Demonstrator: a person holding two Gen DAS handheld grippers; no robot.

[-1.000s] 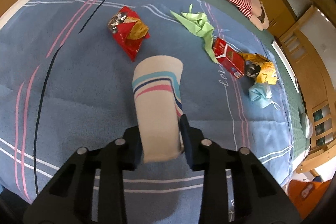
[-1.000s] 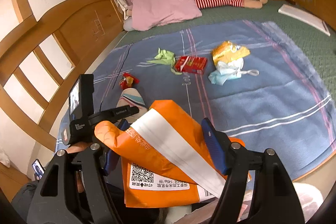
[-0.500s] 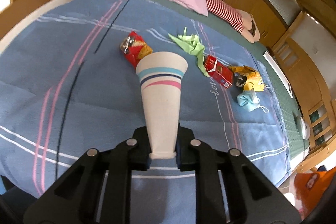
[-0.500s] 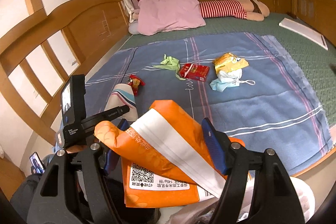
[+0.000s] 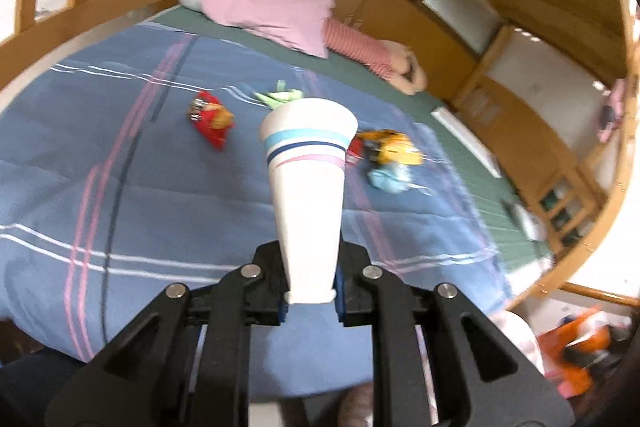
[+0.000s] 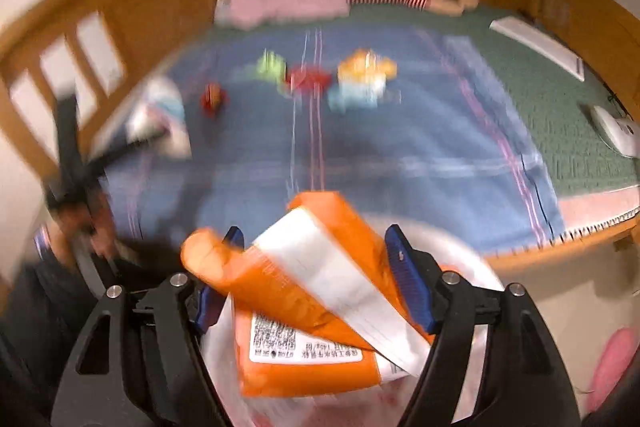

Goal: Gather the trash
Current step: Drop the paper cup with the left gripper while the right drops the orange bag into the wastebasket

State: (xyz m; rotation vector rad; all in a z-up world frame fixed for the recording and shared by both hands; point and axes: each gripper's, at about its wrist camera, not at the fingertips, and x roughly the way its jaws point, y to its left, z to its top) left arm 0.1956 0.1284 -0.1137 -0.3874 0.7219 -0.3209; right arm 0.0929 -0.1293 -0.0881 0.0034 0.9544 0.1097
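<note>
Carrying a paper cup in my left gripper while my right gripper brings an orange packet over the trash bag.

Nearest to me, I note the left jaws narrowed hard onto the cup's base, which they have pinched flat; the striped mouth points away from me, clear of the blue blanket, which I judge suits a carry to the bag. On the right, the jaws stand wide and have just been opening, with the packet between the blue pads; blur prevents me confirming whether they still press on it. A white bag sits directly beneath, so I judge a drop is intended. Beyond the left fingers, uncollected: a red wrapper, green scrap, yellow packet and pale-blue mask. Farthest, a pink pillow.
</note>
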